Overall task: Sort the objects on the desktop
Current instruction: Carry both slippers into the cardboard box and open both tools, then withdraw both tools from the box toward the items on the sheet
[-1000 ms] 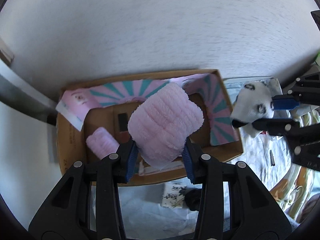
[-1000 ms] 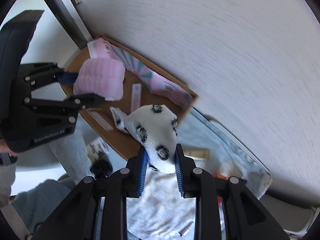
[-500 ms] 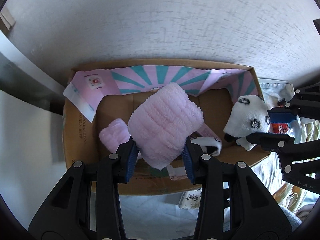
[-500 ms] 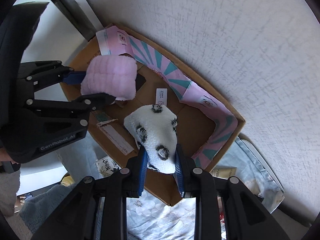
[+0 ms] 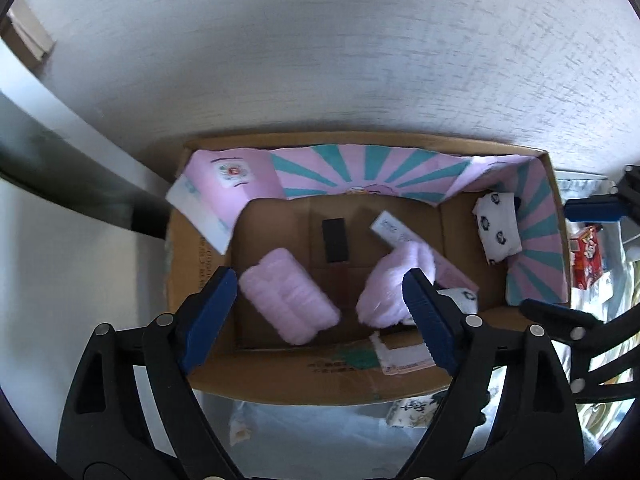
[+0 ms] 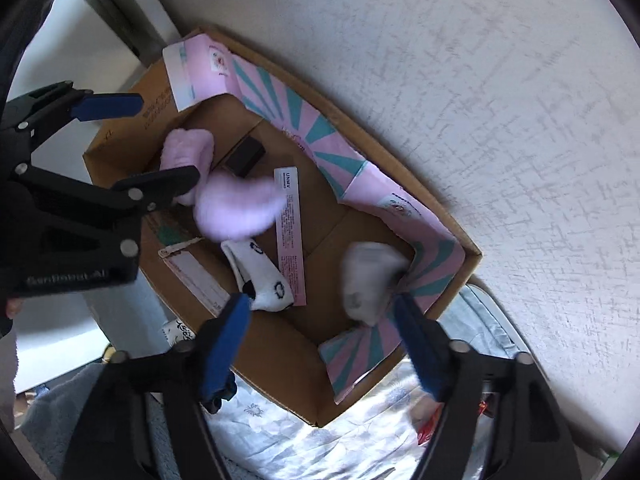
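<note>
An open cardboard box (image 5: 280, 376) with a pink and teal lining lies under both grippers. My left gripper (image 5: 320, 320) hangs over it, jaws opening, with nothing pressed between the pads. A pink fluffy cloth (image 5: 396, 280), blurred, is dropping just off its right pad, beside a pink fluffy roll (image 5: 288, 300) on the box floor. My right gripper (image 6: 320, 344) is also opening above the box's right corner. A white spotted sock (image 6: 368, 280), blurred, is falling free there. A second spotted sock (image 6: 260, 276) lies on the floor of the box (image 6: 384, 396).
In the box also lie a black block (image 5: 335, 240) and a pink printed strip (image 6: 290, 232). The box rests on a flowered cloth (image 6: 360, 440) against a white textured wall (image 5: 320, 60). A red snack packet (image 5: 588, 260) lies right of the box.
Both grippers sank towards the box, then opened. The pink fluffy cloth left the left jaws and the spotted sock left the right jaws; both are dropping into the box.
</note>
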